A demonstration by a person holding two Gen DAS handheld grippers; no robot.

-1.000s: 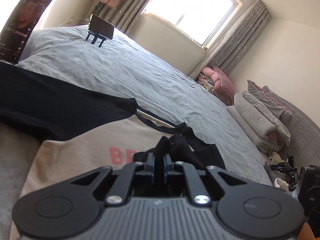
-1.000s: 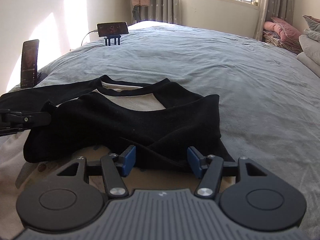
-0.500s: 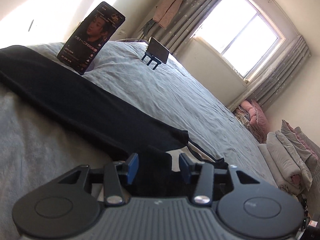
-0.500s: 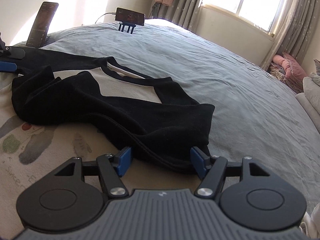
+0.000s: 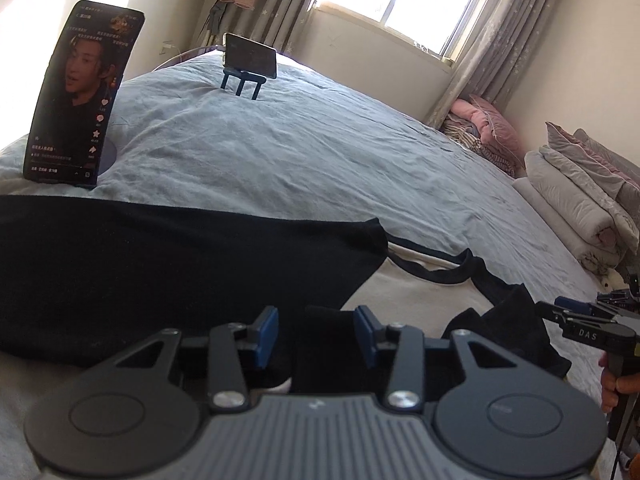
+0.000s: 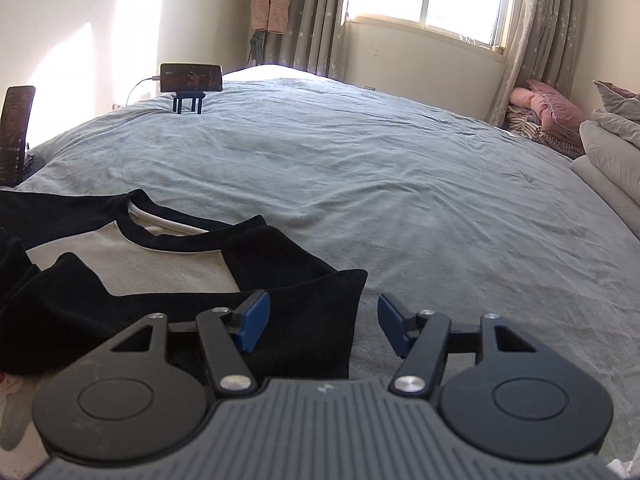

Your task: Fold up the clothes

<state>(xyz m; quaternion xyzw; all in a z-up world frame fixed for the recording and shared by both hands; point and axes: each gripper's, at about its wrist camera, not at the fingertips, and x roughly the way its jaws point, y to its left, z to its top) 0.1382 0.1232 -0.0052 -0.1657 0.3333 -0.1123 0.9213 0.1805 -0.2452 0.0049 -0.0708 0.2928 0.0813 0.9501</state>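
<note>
A cream shirt with black sleeves and black collar trim (image 5: 420,300) lies on the grey bed (image 5: 300,160). In the left wrist view its long black sleeve (image 5: 160,268) stretches out to the left. My left gripper (image 5: 316,338) is open, jaws apart just above dark fabric. The right gripper (image 5: 576,320) shows at the right edge of that view. In the right wrist view the shirt (image 6: 132,264) has a black sleeve folded across the body (image 6: 304,308). My right gripper (image 6: 320,326) is open and empty over the folded sleeve's right edge.
An upright phone playing video (image 5: 80,96) stands at the left edge of the bed, close to the sleeve. A second phone on a blue stand (image 5: 249,60) sits further back. Folded quilts and pillows (image 5: 580,196) are piled on the right. Window and curtains behind.
My left gripper let go of the black sleeve and opened, then swung left toward the outstretched sleeve. My right gripper stayed open and shifted right along the folded sleeve's edge.
</note>
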